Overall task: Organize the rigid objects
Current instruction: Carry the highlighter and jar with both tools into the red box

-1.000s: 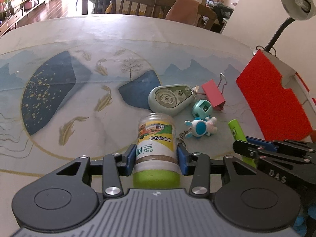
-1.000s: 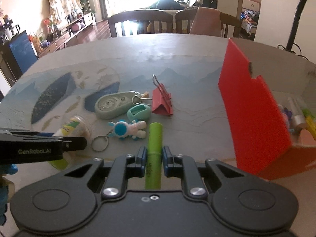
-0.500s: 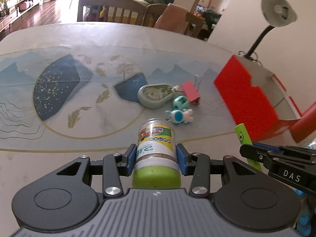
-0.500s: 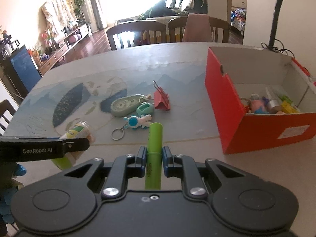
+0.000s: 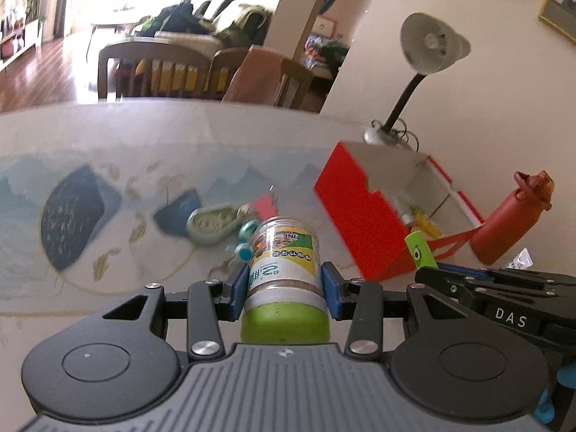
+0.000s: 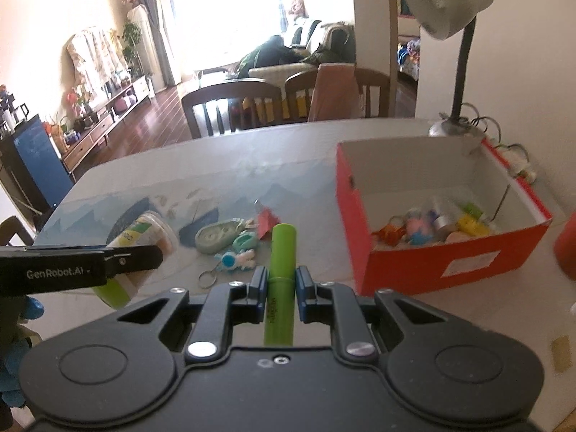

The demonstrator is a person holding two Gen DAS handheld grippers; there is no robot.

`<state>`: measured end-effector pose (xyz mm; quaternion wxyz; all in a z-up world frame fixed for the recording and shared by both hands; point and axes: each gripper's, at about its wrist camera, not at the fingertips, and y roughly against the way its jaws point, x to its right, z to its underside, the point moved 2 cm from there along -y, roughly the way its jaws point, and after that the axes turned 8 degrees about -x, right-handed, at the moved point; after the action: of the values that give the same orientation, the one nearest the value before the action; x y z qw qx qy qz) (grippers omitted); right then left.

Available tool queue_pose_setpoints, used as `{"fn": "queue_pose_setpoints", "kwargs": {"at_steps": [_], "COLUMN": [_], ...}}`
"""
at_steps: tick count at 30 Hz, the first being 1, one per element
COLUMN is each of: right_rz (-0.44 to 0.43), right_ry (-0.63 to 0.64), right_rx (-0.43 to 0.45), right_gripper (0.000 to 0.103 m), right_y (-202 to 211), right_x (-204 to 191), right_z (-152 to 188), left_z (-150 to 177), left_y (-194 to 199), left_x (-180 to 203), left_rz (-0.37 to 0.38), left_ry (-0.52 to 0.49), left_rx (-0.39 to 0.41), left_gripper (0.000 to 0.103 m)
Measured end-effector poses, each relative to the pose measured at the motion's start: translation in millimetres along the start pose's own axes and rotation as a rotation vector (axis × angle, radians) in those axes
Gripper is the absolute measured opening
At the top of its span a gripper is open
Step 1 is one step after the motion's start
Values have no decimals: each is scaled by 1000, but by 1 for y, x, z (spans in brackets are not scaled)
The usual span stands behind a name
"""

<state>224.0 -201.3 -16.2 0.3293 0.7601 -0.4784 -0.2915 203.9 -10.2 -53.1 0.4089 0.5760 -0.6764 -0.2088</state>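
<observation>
Above the worktop, the left tool (image 5: 284, 289) grips a green-lidded jar (image 5: 284, 270) and the right tool (image 6: 280, 289) a green marker (image 6: 282, 270), both short of the red box (image 6: 432, 259); next, probably, carry them over it.

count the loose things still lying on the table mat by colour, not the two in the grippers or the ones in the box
pale green: 1, the teardrop case
teal: 1, the small round gadget
blue and white: 1, the figure keychain
red: 1, the binder clip
total: 4
</observation>
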Motion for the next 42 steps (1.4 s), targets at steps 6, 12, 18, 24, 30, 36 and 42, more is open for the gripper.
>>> {"fn": "queue_pose_setpoints", "kwargs": {"at_steps": [6, 12, 18, 24, 30, 36, 42], "right_rz": [4, 8, 18, 22, 37, 62, 53], "right_ry": [-10, -19, -17, -24, -46, -68, -68], "right_rx": [28, 34, 28, 17, 6, -15, -59], "right_gripper": [16, 16, 16, 16, 16, 16, 16], "right_y": [6, 4, -5, -20, -35, -57, -84], "right_x": [33, 75, 116, 155, 192, 225, 247], "right_z": [-16, -30, -44, -59, -70, -80, -92], "left_z": [-22, -43, -62, -80, -96, -111, -127], "left_y": [-3, -26, -55, -89, -124, -161, -206], "left_x": [31, 73, 113, 145, 169, 187, 200], "left_rz": [22, 44, 51, 48, 40, 16, -11], "left_ry": [-39, -63, -81, -98, -117, -144, -172], "left_rx": [30, 26, 14, -6, -32, -68, -110], "left_gripper": [42, 42, 42, 42, 42, 42, 42]}}
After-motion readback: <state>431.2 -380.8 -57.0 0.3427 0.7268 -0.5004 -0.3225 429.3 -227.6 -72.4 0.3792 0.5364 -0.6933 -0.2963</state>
